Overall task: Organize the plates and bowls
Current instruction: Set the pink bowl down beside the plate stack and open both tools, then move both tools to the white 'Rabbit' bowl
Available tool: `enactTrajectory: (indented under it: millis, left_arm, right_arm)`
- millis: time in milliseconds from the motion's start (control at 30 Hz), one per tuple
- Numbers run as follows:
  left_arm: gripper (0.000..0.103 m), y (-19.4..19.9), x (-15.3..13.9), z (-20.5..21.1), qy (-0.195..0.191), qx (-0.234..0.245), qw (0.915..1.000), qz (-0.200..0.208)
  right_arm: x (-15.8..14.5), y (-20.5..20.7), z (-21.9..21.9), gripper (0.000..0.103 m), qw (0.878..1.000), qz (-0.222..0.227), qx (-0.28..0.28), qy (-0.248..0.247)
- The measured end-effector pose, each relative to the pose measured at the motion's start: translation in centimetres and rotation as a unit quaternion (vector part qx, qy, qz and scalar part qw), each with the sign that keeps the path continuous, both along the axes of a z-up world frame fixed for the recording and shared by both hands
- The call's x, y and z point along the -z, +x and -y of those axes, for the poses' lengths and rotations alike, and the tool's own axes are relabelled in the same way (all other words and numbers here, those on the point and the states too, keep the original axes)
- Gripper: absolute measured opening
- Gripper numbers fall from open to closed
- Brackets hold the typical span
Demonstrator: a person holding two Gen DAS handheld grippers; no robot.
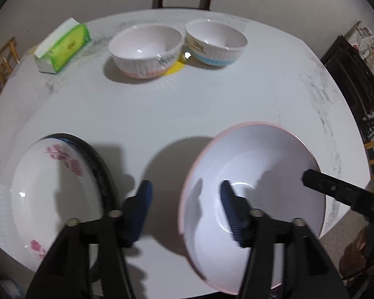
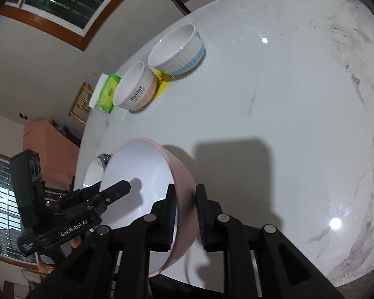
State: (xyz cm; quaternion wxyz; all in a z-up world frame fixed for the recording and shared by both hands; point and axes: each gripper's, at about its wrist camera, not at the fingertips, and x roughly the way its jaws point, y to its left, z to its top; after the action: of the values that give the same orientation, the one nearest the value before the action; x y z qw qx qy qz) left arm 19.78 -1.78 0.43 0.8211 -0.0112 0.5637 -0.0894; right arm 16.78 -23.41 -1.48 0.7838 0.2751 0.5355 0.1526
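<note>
Our left gripper is matte black plastic, with two angular linkage arms ending in fingers faced with dark blue ribbed pads. A round pale pivot pin sits behind each pad, and another farther back on each outer arm. Seen from the right camera, its side carries white lettering reading "GenRobot.AI" and a boxy black housing rises behind it. Our right gripper shares the same build: black arms with triangular cut-outs, grey round pins at the joints, and finely ribbed dark pads lining the inner faces of its fingers.
</note>
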Motion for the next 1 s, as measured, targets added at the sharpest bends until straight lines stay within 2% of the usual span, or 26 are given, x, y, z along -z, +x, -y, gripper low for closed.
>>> enactTrajectory:
  millis: [100,233,467,600,733,800,867,933,1000]
  left_arm:
    - [0.066,-0.4,-0.7,-0.7,-0.004,-0.006,0.9999,0.013]
    - [0.068,-0.9,-1.3,-1.6,-0.017,-0.015,0.9996,0.014]
    - [0.069,-1.9,-1.7,-3.2,-0.032,-0.021,0.9992,0.016]
    - [0.069,-1.8,-2.2,-3.8,-0.010,-0.026,0.9993,0.023]
    - [0.070,-1.1,-3.1,-5.2,0.005,-0.042,0.9985,0.036]
    - [0.072,-0.5,-3.5,-6.0,0.007,-0.046,0.9981,0.039]
    - [0.073,0.5,-3.8,-7.3,-0.005,-0.056,0.9977,0.038]
    - [0.074,1.3,-4.0,-8.2,-0.015,-0.059,0.9975,0.036]
    - [0.081,2.8,-4.0,-9.4,-0.039,-0.058,0.9972,0.027]
  right_arm:
    - [-1.0,-0.7,0.9,0.018,0.999,0.027,0.018,-0.001]
    - [-1.6,-1.5,2.0,0.018,0.998,0.043,0.034,0.015]
    - [-3.9,-2.4,1.2,0.018,0.997,0.077,0.008,0.012]
    - [-5.5,-1.6,0.2,0.018,0.995,0.093,0.000,0.035]
    - [-6.9,0.0,-1.7,0.022,0.995,0.091,-0.012,0.028]
    - [-7.6,1.3,-3.1,0.027,0.995,0.087,-0.027,0.031]
    - [-8.1,2.8,-4.2,0.032,0.996,0.075,-0.037,0.030]
    - [-8.4,4.1,-4.9,0.033,0.996,0.071,-0.041,0.023]
    - [-8.3,6.3,-6.0,0.034,0.997,0.054,-0.047,0.018]
